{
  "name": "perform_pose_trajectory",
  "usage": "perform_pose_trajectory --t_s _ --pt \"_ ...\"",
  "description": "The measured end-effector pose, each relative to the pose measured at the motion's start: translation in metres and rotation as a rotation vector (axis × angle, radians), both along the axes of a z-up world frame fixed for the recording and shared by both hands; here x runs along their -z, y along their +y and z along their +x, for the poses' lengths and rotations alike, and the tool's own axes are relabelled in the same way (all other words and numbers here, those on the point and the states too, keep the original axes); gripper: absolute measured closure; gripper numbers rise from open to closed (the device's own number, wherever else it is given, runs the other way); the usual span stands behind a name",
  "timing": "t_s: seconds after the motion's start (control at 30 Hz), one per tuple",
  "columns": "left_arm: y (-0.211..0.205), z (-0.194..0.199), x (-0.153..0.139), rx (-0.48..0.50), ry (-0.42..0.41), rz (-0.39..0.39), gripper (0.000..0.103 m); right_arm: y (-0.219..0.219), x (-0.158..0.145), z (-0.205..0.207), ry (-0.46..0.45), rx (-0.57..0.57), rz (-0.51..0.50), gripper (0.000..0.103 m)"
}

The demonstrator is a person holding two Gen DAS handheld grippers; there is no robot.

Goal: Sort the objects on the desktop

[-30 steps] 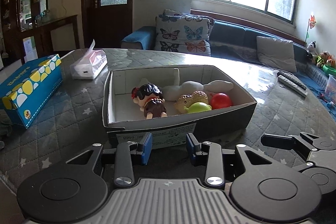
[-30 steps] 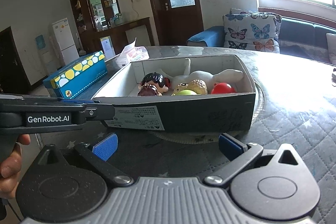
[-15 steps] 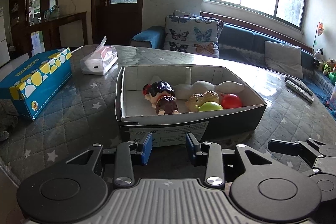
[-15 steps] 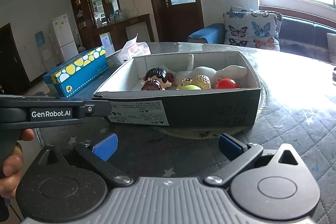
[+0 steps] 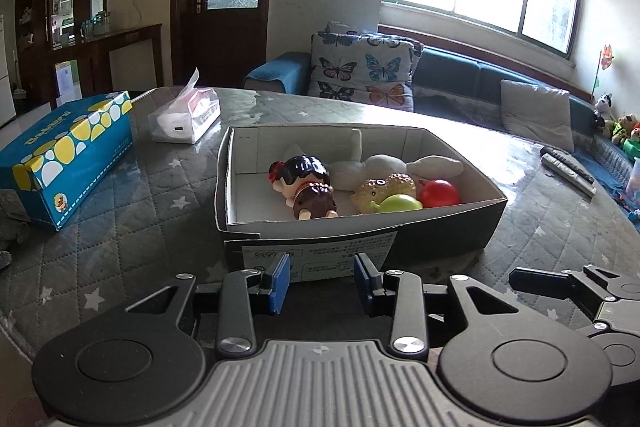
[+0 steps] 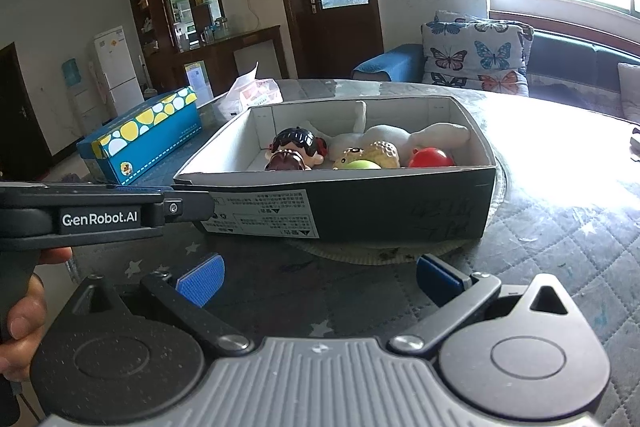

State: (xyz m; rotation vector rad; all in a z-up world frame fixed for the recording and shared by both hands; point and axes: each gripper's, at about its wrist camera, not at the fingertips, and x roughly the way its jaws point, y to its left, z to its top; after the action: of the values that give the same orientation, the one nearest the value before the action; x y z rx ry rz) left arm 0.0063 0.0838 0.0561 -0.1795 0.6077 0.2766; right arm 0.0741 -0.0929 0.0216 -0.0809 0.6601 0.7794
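Note:
A black cardboard box (image 5: 440, 227) (image 6: 400, 211) stands on the quilted table. In it lie a dark-haired doll (image 5: 308, 187) (image 6: 296, 151), a white plush toy (image 5: 392, 165) (image 6: 400, 135), a tan spiky toy (image 5: 384, 187), a green toy (image 5: 400, 203) and a red ball (image 5: 439, 193) (image 6: 431, 158). My left gripper (image 5: 322, 281) is open and empty, just in front of the box's near wall. My right gripper (image 6: 320, 273) is wide open and empty, in front of the box; it also shows at the right edge of the left wrist view (image 5: 580, 291).
A blue box with yellow dots (image 5: 68, 155) (image 6: 148, 135) lies to the left. A white tissue pack (image 5: 186, 117) (image 6: 256, 93) sits behind it. Remote controls (image 5: 568, 169) lie at the table's far right. A sofa with a butterfly cushion (image 5: 364, 71) stands behind the table.
Both grippers have drawn back and up a little from the box; the view has shifted so the box sits further right. Both jaws stay open and empty.

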Motion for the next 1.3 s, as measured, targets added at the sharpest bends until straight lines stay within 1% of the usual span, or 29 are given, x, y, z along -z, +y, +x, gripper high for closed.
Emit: perform_pose_trajectory --t_s 0.5,1.0,1.3 --pt "-0.009 -0.005 0.001 0.047 -0.002 0.000 0.065 -0.009 -0.002 -0.009 -0.016 0.022 -0.001 0.000" --pt "-0.019 -0.005 -0.001 0.062 -0.003 0.004 0.065 -0.017 -0.008 -0.016 -0.035 0.028 0.002 0.000" --pt "-0.021 -0.002 0.001 0.066 0.002 0.020 0.065 -0.016 -0.006 -0.014 -0.031 0.025 0.001 0.000"
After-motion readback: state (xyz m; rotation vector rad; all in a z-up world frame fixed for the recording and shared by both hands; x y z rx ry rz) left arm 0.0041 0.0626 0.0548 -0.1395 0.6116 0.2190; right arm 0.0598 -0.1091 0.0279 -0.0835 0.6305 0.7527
